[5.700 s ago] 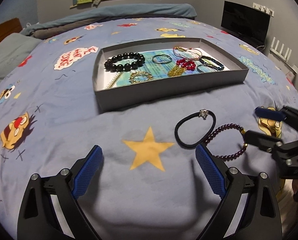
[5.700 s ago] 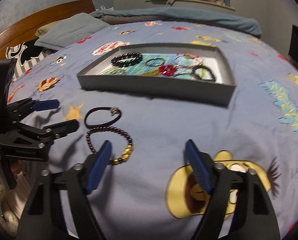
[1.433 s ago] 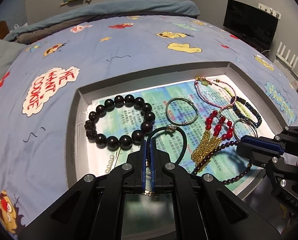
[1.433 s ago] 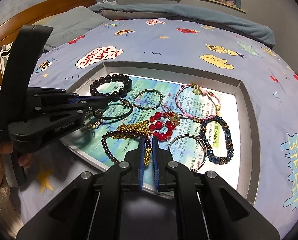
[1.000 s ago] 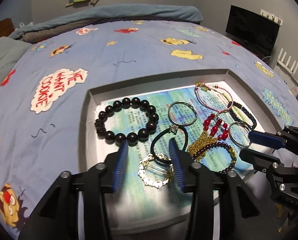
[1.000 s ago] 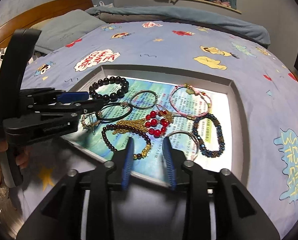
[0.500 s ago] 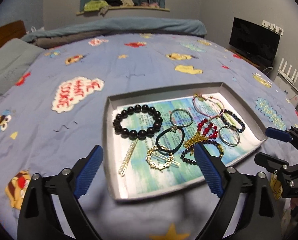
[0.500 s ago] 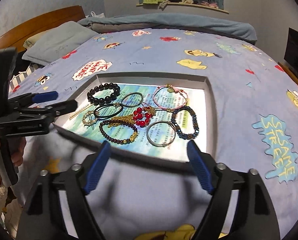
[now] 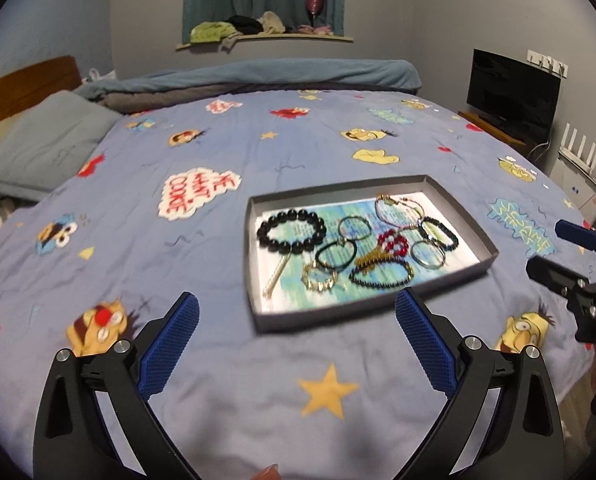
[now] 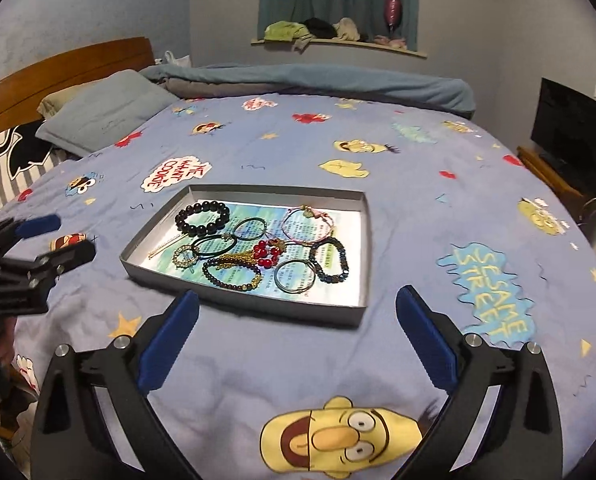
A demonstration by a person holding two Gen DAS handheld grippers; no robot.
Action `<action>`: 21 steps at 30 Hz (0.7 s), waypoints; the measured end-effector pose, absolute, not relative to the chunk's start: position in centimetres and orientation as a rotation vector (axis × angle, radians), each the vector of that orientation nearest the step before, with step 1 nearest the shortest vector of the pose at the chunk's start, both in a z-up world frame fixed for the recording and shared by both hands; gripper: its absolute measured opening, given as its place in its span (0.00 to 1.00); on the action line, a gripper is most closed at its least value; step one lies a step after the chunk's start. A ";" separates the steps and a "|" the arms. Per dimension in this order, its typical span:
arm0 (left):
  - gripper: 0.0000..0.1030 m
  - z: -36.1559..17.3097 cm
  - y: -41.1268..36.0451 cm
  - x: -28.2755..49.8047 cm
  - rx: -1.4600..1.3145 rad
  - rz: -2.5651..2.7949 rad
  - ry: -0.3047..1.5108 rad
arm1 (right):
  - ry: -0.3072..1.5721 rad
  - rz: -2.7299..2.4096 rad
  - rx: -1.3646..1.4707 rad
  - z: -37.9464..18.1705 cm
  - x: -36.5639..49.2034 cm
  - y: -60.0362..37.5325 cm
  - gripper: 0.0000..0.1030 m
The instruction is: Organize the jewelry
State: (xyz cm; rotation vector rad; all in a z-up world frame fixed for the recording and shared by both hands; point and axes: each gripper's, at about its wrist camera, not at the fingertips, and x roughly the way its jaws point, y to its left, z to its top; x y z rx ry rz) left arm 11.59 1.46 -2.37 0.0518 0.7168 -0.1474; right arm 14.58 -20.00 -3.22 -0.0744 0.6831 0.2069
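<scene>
A shallow grey tray (image 9: 326, 315) (image 10: 258, 303) lies on the blue cartoon bedspread and holds several bracelets. Among them are a black bead bracelet (image 9: 291, 231) (image 10: 202, 218), a black cord bracelet (image 9: 335, 255) (image 10: 214, 246) and a dark purple bead bracelet with a gold charm (image 9: 380, 272) (image 10: 232, 274). My left gripper (image 9: 296, 346) is open and empty, held above the bed in front of the tray. My right gripper (image 10: 296, 338) is open and empty, also in front of the tray. Each gripper shows at the edge of the other's view.
The bedspread (image 9: 178, 360) fills most of both views. A grey pillow (image 10: 106, 114) and a wooden headboard (image 10: 58, 68) lie at the far left. A black TV (image 9: 512, 94) stands on a low stand at the right. A rolled blanket (image 9: 258, 80) lies along the far edge.
Both grippers let go of their bracelets in the tray, opened wide and pulled back and up. The tray now looks smaller and farther away.
</scene>
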 end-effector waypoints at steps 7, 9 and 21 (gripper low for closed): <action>0.95 -1.6 1.7 9.0 0.036 -0.118 0.725 | 0.667 0.201 -0.080 -2.0 12.1 -19.5 0.95; 0.95 -1.4 1.4 8.4 0.053 -0.107 0.703 | 0.658 0.202 -0.088 -1.7 11.5 -19.2 0.95; 0.95 -1.1 1.2 8.1 0.055 -0.108 0.694 | 0.636 0.202 -0.076 -1.1 10.6 -19.4 0.95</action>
